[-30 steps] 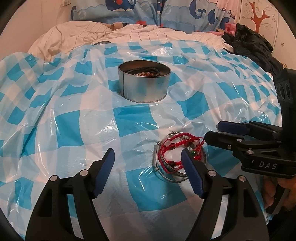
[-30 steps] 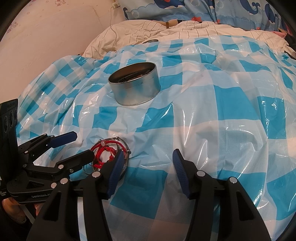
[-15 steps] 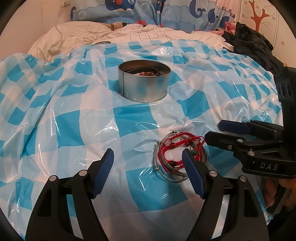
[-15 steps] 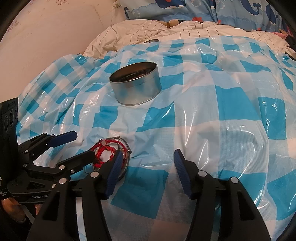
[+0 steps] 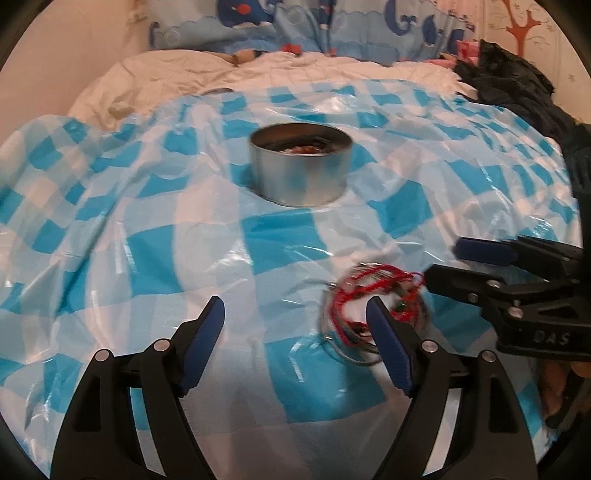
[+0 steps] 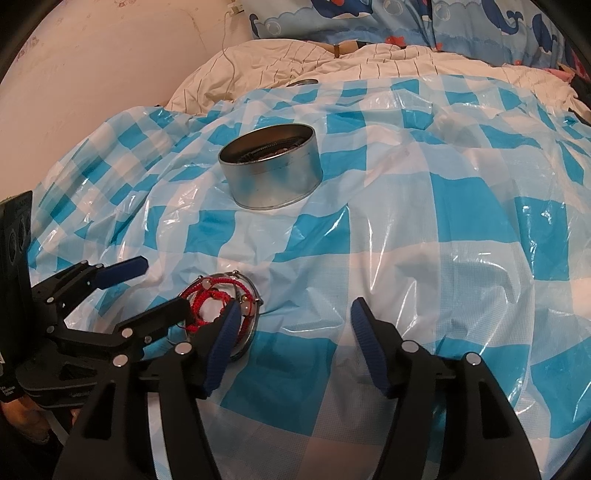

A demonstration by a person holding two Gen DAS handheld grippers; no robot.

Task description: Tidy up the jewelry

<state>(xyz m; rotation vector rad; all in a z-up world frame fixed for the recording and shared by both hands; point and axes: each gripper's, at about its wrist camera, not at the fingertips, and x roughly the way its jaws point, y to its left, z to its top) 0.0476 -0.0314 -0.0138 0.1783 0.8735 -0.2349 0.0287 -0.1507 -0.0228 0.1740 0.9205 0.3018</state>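
A tangle of red cord bracelets and thin silver bangles (image 5: 369,295) (image 6: 218,299) lies on the blue-and-white checked plastic sheet (image 5: 147,240). Behind it stands a round metal tin (image 5: 299,166) (image 6: 269,170) with some jewelry inside. My left gripper (image 5: 295,332) (image 6: 155,288) has its jaws opening, with only the sheet between them; its right finger sits at the pile's left edge. My right gripper (image 6: 295,332) (image 5: 447,264) is also opening, empty, with its left finger at the pile's right edge. The pile lies between the two grippers.
The sheet covers a bed with a white striped duvet (image 6: 295,59) and whale-print pillows (image 5: 295,22) at the back. Dark clothes (image 5: 517,85) are heaped at the far right. A small metal lid (image 6: 303,82) rests on the duvet. A hand (image 5: 554,387) holds the right gripper.
Both grippers' jaws have spread a little wider. The left wrist view has tipped slightly and is blurred. The jewelry pile and tin have stayed where they were.
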